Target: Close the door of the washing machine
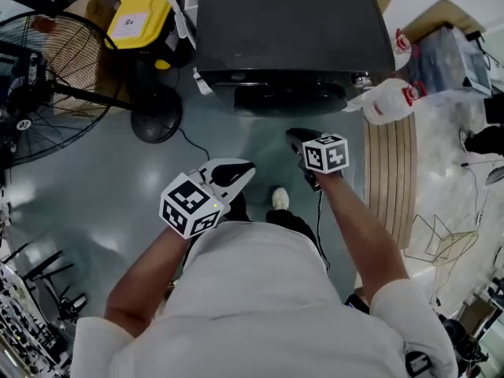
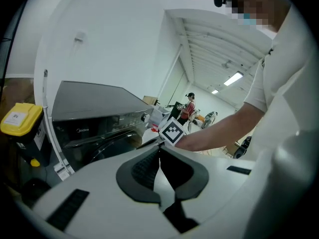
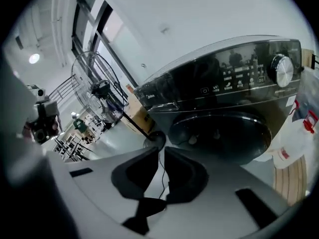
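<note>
Right gripper view looked straight at the washing machine [image 3: 219, 98], and its round dark door [image 3: 224, 133] sat low on the front, under the control strip and the silver dial [image 3: 282, 70]. As far as I could judge, the door lay flush in its ring, with no gap showing at the rim, so the closing looked done.

My right gripper [image 3: 162, 151] hung well short of that door. Its fingers stood a narrow slit apart with nothing between them, only floor and a thin black cord showing through. My left gripper [image 2: 159, 151] was also well back from the machine, its fingers met at the tips and empty. From the head view both grippers floated over the grey floor [image 1: 94, 179] in front of the machine, touching nothing.

I judged the door to be a stiff, hinged piece with a slick glass bowl and a harder rim. It should swing lightly but want a firm press to latch. If it needed more, I'd have pushed on the rim with closed fingers, on the side away from the hinge, which I couldn't pick out, and not on the glass.
</note>
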The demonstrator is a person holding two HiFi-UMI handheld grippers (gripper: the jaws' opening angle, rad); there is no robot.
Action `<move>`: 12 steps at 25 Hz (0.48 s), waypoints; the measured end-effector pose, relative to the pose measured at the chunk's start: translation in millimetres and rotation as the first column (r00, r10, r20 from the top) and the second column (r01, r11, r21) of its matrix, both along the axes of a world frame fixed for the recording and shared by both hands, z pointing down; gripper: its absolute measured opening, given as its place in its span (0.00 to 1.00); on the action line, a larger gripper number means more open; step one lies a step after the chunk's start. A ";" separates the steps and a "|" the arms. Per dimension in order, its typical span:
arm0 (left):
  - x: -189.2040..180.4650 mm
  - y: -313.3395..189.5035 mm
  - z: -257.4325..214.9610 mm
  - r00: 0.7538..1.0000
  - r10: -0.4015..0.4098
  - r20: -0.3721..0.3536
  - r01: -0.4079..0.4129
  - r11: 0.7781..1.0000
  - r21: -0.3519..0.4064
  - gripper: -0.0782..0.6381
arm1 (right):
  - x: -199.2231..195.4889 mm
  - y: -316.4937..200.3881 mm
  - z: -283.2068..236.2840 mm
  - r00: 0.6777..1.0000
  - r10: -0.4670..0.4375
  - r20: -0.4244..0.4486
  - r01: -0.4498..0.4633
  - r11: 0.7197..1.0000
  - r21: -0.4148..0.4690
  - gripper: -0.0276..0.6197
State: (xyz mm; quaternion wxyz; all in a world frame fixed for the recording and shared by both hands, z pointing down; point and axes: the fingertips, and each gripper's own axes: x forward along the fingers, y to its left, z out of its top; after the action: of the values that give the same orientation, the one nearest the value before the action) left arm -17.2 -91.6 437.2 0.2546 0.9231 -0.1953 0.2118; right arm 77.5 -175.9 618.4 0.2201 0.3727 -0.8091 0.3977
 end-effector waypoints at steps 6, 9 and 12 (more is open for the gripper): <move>13.0 26.4 -5.4 0.997 -0.075 -0.030 0.075 0.997 0.009 0.14 | 14.7 44.0 -37.9 0.997 -0.075 -0.016 0.076 0.996 0.046 0.10; 21.7 39.6 -5.4 0.993 -0.106 -0.042 0.107 0.994 0.013 0.14 | 23.5 65.7 -51.6 0.995 -0.101 -0.012 0.102 0.993 0.055 0.10; 28.7 53.6 -5.6 0.991 -0.129 -0.044 0.130 0.991 0.017 0.14 | 32.5 88.2 -66.6 0.991 -0.134 -0.018 0.134 0.989 0.067 0.10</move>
State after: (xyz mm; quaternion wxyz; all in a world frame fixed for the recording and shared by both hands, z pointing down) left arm 11.5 -38.0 431.6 0.2629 0.9153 -0.2515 0.1729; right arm 110.0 -87.7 551.7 0.2389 0.3274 -0.8439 0.3516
